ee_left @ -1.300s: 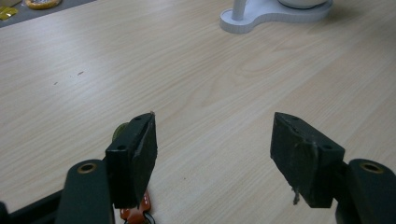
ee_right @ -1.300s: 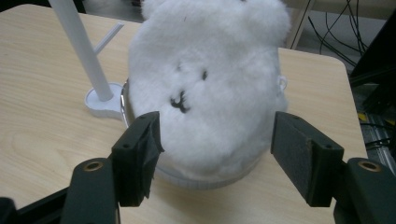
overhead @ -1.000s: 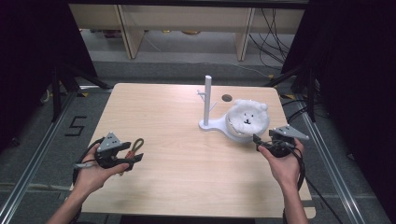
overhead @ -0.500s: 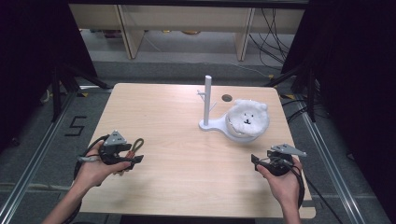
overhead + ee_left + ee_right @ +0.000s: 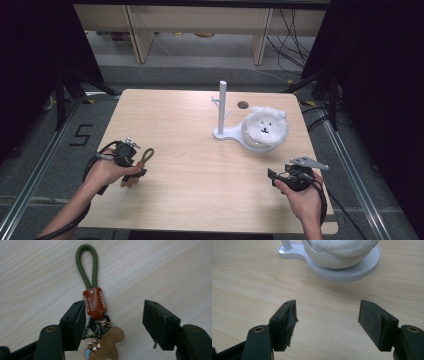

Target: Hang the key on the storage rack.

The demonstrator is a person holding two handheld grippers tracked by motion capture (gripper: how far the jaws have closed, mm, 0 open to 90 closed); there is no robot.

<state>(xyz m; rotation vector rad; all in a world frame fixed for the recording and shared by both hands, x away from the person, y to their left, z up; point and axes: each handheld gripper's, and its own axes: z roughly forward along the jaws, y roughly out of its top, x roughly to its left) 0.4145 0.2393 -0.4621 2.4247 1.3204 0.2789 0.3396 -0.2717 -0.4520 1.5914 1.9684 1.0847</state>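
- The keyring (image 5: 96,315) lies flat on the table (image 5: 190,130), at its near left, with the green cord loop (image 5: 87,265) pointing away from the left gripper (image 5: 112,322).
- The left gripper has its jaws apart, one on each side of the keyring. The left jaw touches or nearly touches the brown leather tab (image 5: 95,302); the right jaw stands well clear of it. Nothing is clamped yet.
- Judgement: this straddling position prepares a grip on the tab or on the metal rings (image 5: 96,328) just below it, which would leave the loop free for hanging.
- A tan figure charm (image 5: 107,342) and a small round metal charm (image 5: 94,343) hang from the rings and rest on the table between the jaws.
- The right gripper (image 5: 327,322) has its jaws apart and empty. It hovers at the near right of the table and faces the stand (image 5: 342,267); in the high view it sits well apart from the stand (image 5: 235,134).
- Judgement: the right gripper waits in reserve, possibly to steady the stand.
- The stand consists of a flat white base, an upright post (image 5: 222,107) with small side pegs, and a bowl (image 5: 334,260) on the base's wide end.
- The bowl holds a white fluffy item with a small face (image 5: 265,126), which fills it to above the rim.
- Judgement: the pegs are the likely hanging point for the loop; no peg carries anything now.
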